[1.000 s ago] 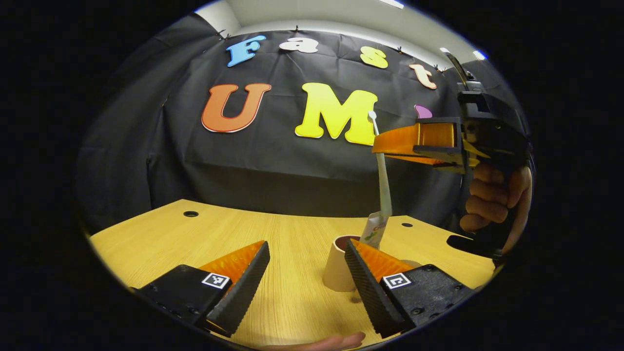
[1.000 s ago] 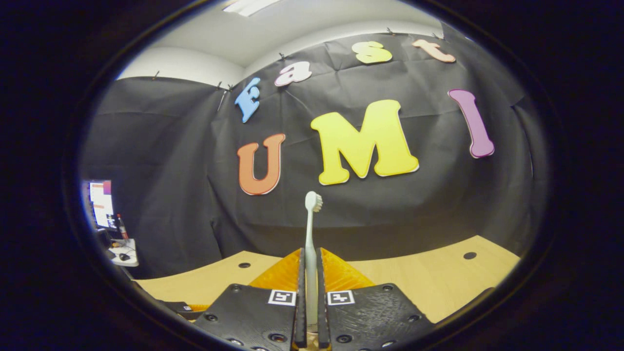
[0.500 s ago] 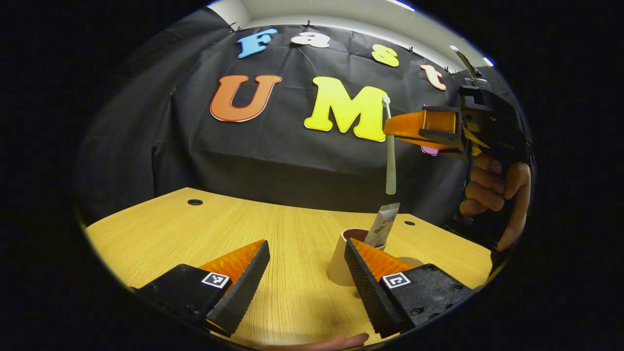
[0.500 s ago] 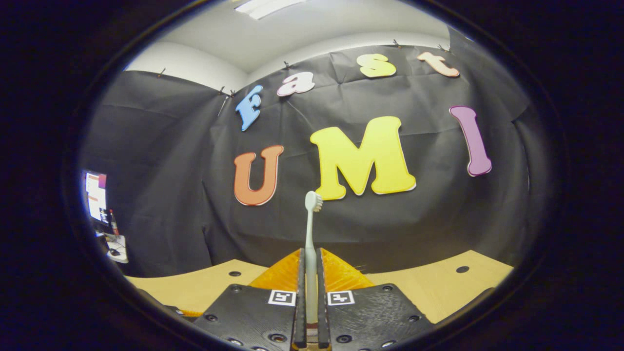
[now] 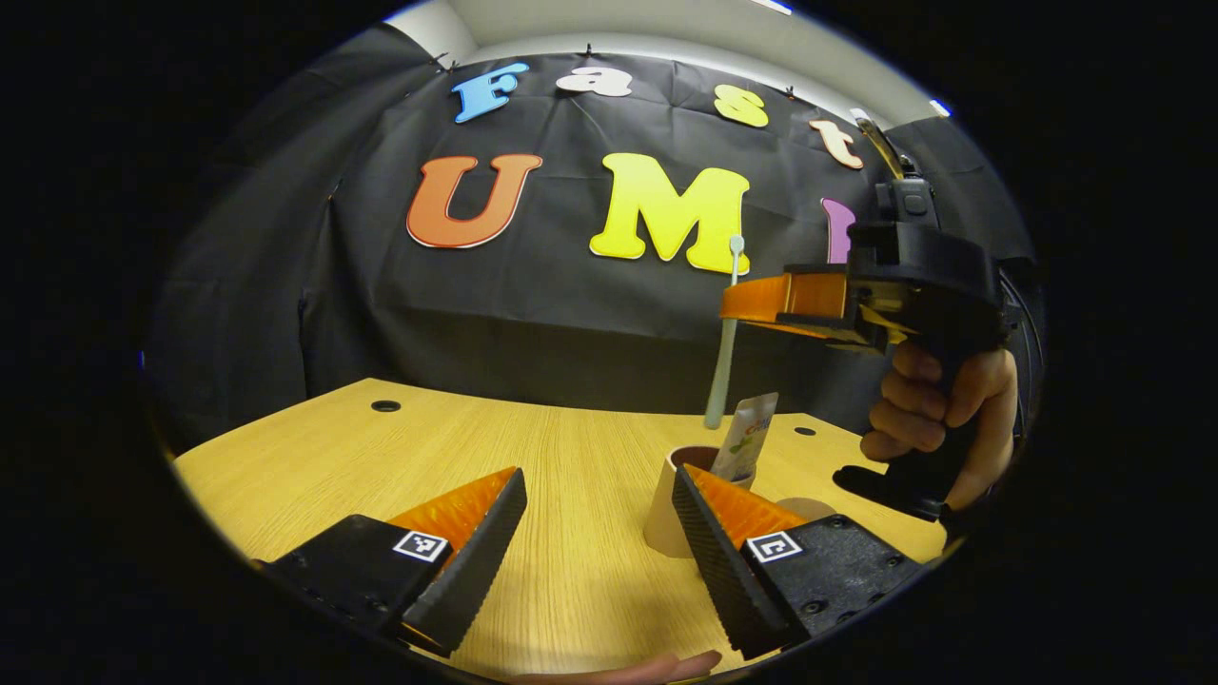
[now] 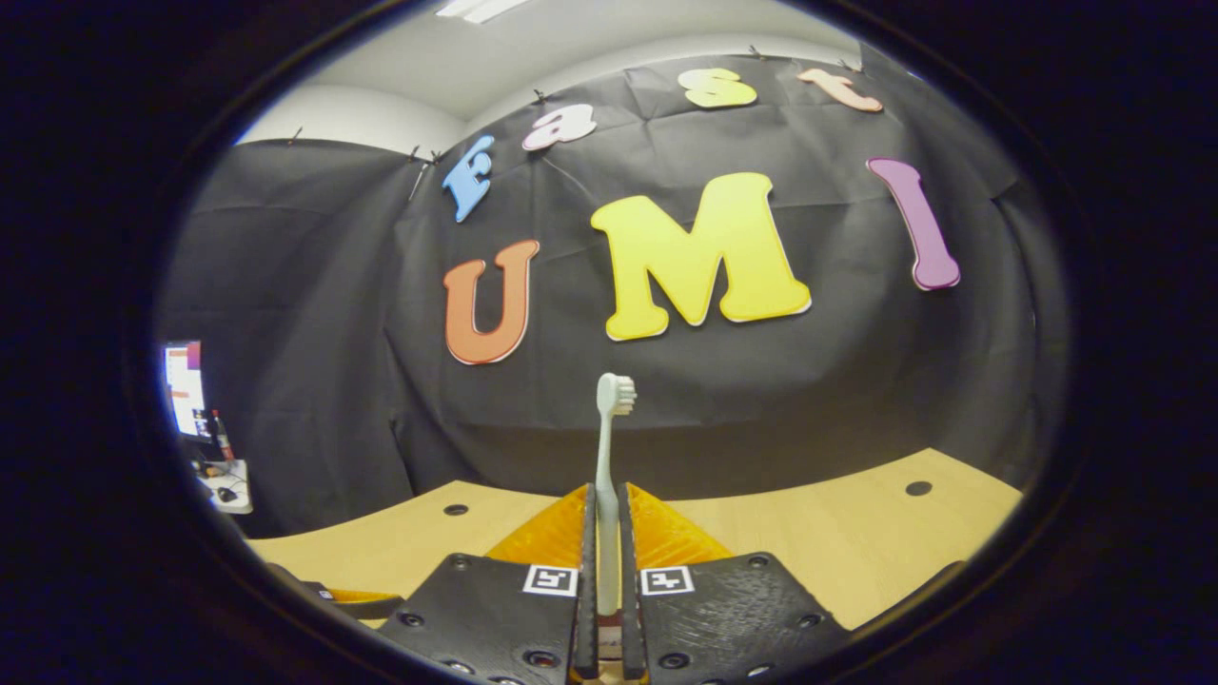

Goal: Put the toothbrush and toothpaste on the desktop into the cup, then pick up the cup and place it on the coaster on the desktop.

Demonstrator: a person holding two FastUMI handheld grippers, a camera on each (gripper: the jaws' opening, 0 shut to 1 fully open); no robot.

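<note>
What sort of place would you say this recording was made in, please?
Probably a recording booth in an office or lab: black cloth wall, light wooden desktop with cable holes, and a desk with a lit computer monitor beyond the cloth.

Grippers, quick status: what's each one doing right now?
Left gripper: open, holding nothing.
Right gripper: closed on the toothbrush, held upright above the cup.

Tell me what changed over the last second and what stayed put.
The right gripper moved the toothbrush leftward; its lower end now hangs just above the cup, left of the toothpaste. Unchanged: right gripper clamped on the toothbrush, toothpaste in the cup, left gripper open, cup on the desk.
</note>
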